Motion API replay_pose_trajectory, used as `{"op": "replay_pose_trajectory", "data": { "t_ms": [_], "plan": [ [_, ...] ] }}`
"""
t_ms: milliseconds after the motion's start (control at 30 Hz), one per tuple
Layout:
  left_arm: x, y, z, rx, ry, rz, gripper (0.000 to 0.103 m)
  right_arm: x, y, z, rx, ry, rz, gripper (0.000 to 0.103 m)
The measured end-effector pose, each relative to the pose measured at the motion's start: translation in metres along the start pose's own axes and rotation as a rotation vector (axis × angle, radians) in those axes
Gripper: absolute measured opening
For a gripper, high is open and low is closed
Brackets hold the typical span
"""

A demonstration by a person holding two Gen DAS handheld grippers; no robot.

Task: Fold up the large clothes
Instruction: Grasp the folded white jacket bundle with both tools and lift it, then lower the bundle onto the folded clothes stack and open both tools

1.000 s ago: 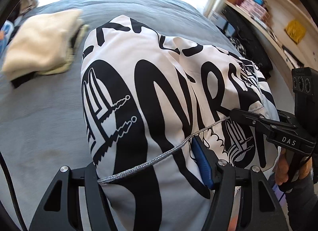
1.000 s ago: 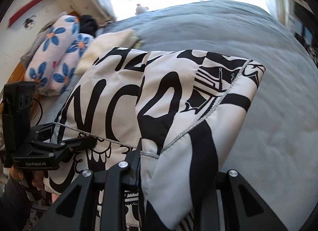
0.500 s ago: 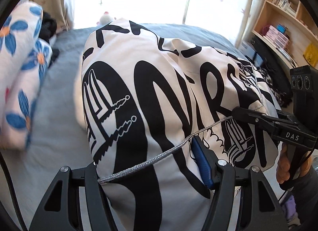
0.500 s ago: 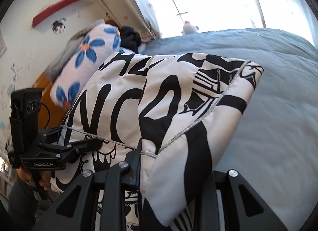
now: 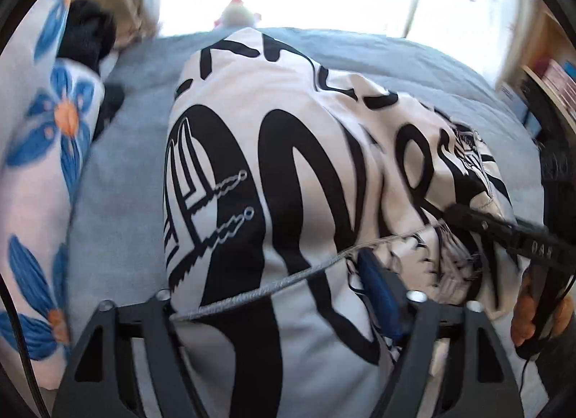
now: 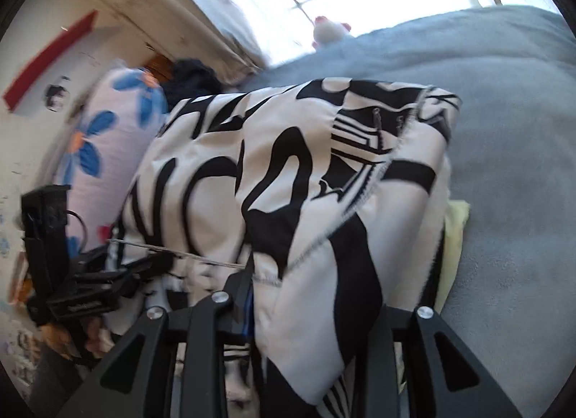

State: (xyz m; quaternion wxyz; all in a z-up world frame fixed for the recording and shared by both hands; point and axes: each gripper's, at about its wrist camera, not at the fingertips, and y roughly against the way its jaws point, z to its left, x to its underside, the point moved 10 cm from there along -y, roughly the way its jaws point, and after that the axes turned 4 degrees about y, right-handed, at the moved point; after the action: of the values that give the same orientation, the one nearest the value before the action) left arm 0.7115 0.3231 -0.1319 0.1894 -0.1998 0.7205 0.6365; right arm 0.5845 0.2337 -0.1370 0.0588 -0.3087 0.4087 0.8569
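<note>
A: How far along does the folding look?

B: Partway, I'd judge. The black-and-white printed garment [image 5: 288, 173] already hangs doubled, with a stitched hem running across it, and it is held up over the grey bed [image 5: 118, 173] rather than lying flat. At least one more fold and the setting down seem left.

A: And the left tool [image 5: 280, 295]?

B: Its fingers stand fairly wide, yet the cloth fills the gap and the hem runs from one to the other. The blue pad on its right finger [image 5: 378, 285] presses into the fabric, so it is pinching a thick bunch of the garment.

A: The right tool [image 6: 309, 292]?

B: Same story: cloth is bunched between its fingers, gripped at the hem, with a loose flap draping over its right side. In the left view it [image 5: 464, 213] bites the garment's edge.

A: Anything nearby?

B: A flowered pillow [image 5: 43, 173] lies beside the bed's left edge, and something pale yellow [image 6: 455, 223] peeks from under the garment.
</note>
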Motion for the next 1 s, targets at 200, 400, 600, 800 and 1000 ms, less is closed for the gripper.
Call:
{"op": "replay_pose_trajectory", "data": {
  "t_ms": [200,400,600,800,1000],
  "plan": [
    [0.003,-0.007,0.022,0.035,0.030,-0.071,0.100,0.010,0.009,-0.004,-0.062,0.017,-0.019,0.059],
    [0.008,0.036,0.007,-0.139,-0.038,-0.140,0.093,0.011,0.050,-0.001,0.071,0.076,0.014,0.059],
    [0.013,0.087,-0.006,-0.171,-0.025,-0.205,0.026,-0.008,0.097,0.028,0.198,0.186,-0.151,0.059],
    [0.037,0.085,-0.022,-0.201,-0.040,-0.191,0.021,0.005,0.079,0.053,0.201,0.249,-0.118,0.032],
    [0.051,0.068,-0.003,-0.305,-0.049,-0.182,0.021,0.027,0.055,0.008,0.342,0.216,-0.042,0.007]
  ]
}}
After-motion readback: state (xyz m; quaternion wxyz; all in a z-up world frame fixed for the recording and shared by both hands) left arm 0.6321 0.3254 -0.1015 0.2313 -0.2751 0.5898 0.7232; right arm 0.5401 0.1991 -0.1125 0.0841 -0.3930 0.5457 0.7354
